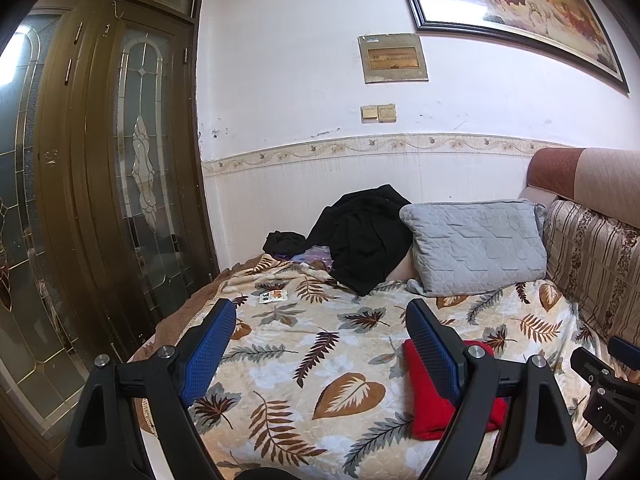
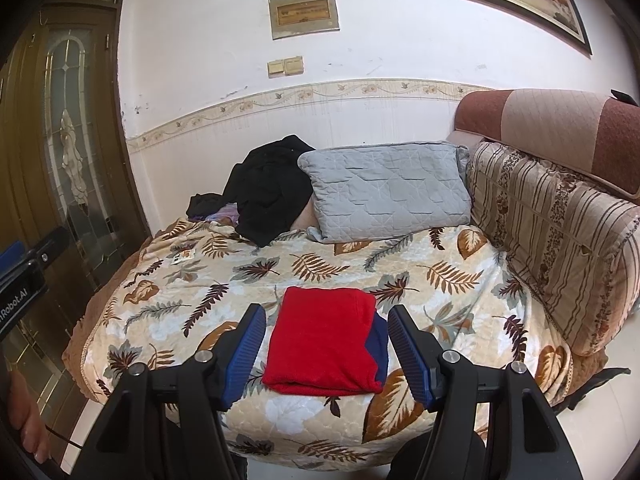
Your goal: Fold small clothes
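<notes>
A folded red garment [image 2: 322, 340], fleecy and roughly rectangular, is laid flat on the near part of a leaf-printed blanket [image 2: 400, 276] spread over a sofa; a navy layer is exposed along its right edge. Its long axis is seen running away from the camera toward the wall, the rounded fold nearest the lens. The right gripper [image 2: 326, 350] is held above the blanket's near edge, jaws released and spread wide, ribbed blue pads either side of the garment without touching it. The left gripper [image 1: 320, 346] is likewise spread, gripping nothing; its right finger hides much of the garment [image 1: 430, 412] in that view. At the back, a quilted grey pillow [image 2: 386, 190] is propped beside crumpled black clothing [image 2: 272, 190]. A small printed packet [image 1: 273, 296] is too small to read.
</notes>
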Motion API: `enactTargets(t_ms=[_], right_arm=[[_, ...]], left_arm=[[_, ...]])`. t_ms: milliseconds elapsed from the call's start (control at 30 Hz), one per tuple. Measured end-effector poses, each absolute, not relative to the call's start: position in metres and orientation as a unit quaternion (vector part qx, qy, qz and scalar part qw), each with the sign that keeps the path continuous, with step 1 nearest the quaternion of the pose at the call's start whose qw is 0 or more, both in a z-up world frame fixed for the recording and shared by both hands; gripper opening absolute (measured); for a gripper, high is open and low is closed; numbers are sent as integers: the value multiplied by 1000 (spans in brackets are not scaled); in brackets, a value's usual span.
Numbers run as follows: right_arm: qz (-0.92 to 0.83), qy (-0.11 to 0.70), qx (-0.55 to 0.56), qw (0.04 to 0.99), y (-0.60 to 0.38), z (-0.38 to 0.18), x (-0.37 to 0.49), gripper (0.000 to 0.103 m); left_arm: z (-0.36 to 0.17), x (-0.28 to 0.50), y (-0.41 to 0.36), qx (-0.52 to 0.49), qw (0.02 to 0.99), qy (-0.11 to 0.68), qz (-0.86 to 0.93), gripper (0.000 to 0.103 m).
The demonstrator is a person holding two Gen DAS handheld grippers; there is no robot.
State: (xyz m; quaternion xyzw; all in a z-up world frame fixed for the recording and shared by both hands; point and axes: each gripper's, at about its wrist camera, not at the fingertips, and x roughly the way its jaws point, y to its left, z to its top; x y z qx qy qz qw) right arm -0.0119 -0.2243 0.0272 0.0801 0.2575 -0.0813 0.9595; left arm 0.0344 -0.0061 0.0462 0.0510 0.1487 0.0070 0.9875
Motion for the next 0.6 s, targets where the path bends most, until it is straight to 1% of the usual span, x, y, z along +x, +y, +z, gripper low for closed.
enactTargets(t_ms=[367,500,600], right_arm=[[-80,263,74,959,-224,22,5,68],[-82,269,74,957,-224,19,12,68],[-87,271,72,956,-226,17,18,68]], left_arm=[[41,43,-5,53,987,151,0,87],[40,47,-4,50,989,138,7,87],[36,60,-4,47,987,151,4,87]])
